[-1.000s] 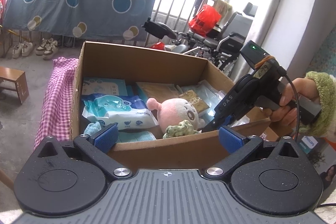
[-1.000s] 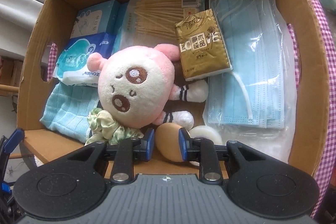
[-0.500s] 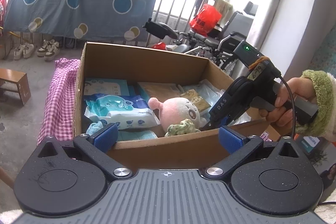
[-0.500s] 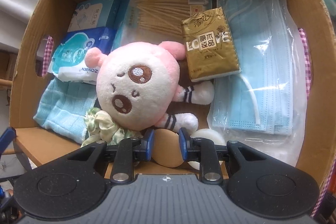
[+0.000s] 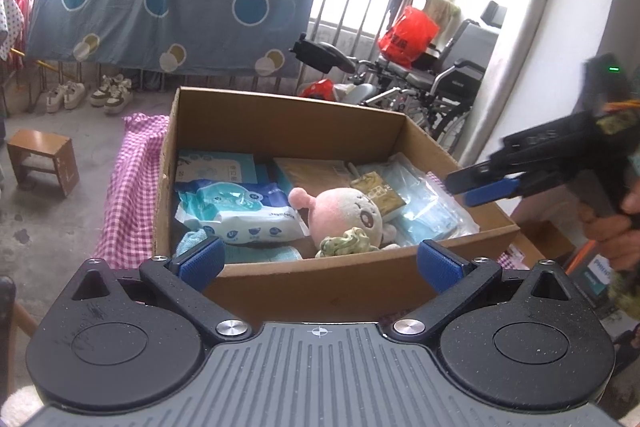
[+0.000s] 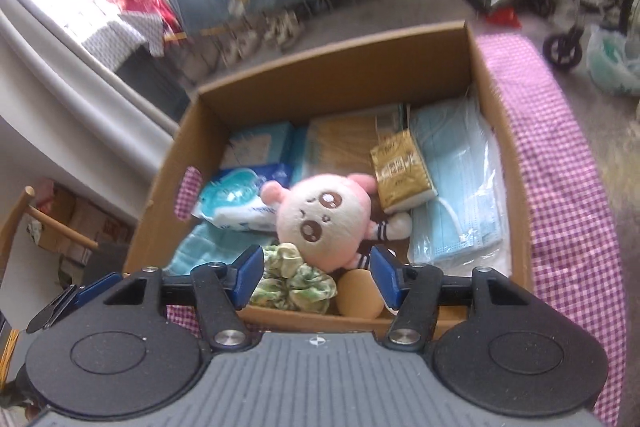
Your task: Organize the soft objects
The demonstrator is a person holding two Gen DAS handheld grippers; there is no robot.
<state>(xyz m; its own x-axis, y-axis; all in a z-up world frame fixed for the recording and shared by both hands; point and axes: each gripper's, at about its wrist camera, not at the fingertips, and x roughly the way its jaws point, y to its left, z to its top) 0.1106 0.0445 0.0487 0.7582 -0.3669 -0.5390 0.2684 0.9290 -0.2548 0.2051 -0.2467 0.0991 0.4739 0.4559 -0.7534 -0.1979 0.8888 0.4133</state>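
Note:
A cardboard box (image 5: 320,291) (image 6: 332,83) holds a pink plush toy (image 5: 344,215) (image 6: 320,219), a green scrunchie (image 5: 346,241) (image 6: 296,283) and a tan egg-shaped puff (image 6: 356,293) by the near wall. My right gripper (image 6: 317,281) hovers above that corner. Its jaws are opening, and nothing is pinched between the blue pads. In the left wrist view the right gripper (image 5: 480,187) hangs above the box's right wall. My left gripper (image 5: 320,263) stays wide open in front of the box's near wall, holding nothing.
Also in the box are a wet-wipes pack (image 6: 236,203), a blue cloth (image 6: 204,251), a gold tissue pack (image 6: 400,167) and bagged face masks (image 6: 460,195). The box rests on pink checked cloth (image 6: 568,187). A wooden stool (image 5: 44,163) and a wheelchair (image 5: 432,79) stand beyond.
The right gripper let go of the tan puff, spread its jaws, and rose up and back out of the box. The puff now lies by the scrunchie. The left gripper barely moved.

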